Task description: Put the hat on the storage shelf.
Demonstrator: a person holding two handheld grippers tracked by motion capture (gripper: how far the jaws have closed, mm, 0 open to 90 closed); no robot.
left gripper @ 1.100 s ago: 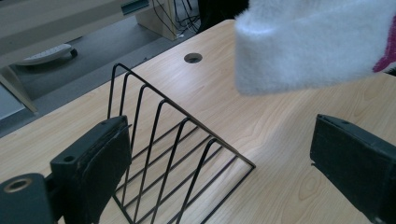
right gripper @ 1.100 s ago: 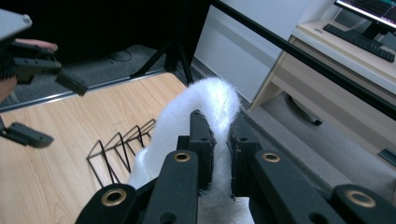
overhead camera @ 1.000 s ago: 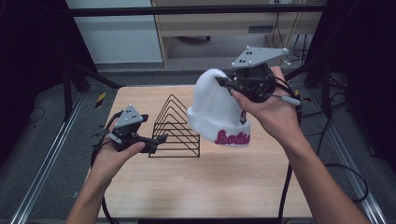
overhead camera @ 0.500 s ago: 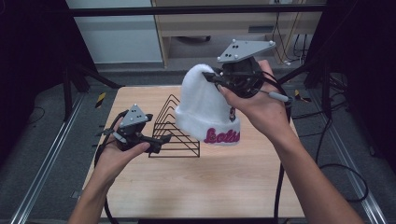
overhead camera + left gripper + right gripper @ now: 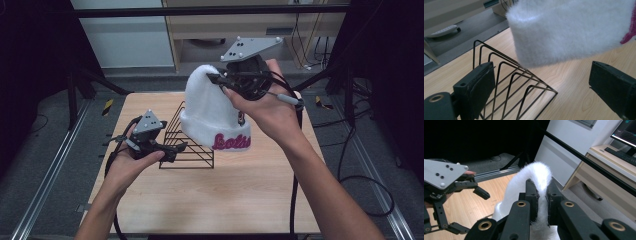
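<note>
- Right gripper [image 5: 541,202] has its jaws pinched on a fold of the white fuzzy hat [image 5: 536,173].
- Left gripper [image 5: 461,207], jaws apart, sits farther off over the wooden table [image 5: 486,185].

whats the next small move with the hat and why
Probably carry the white hat a little further left and down onto the wire rack. The right gripper pinches its crown, its brim hangs just over the rack's near end, and the open left gripper waits beside it.
</note>
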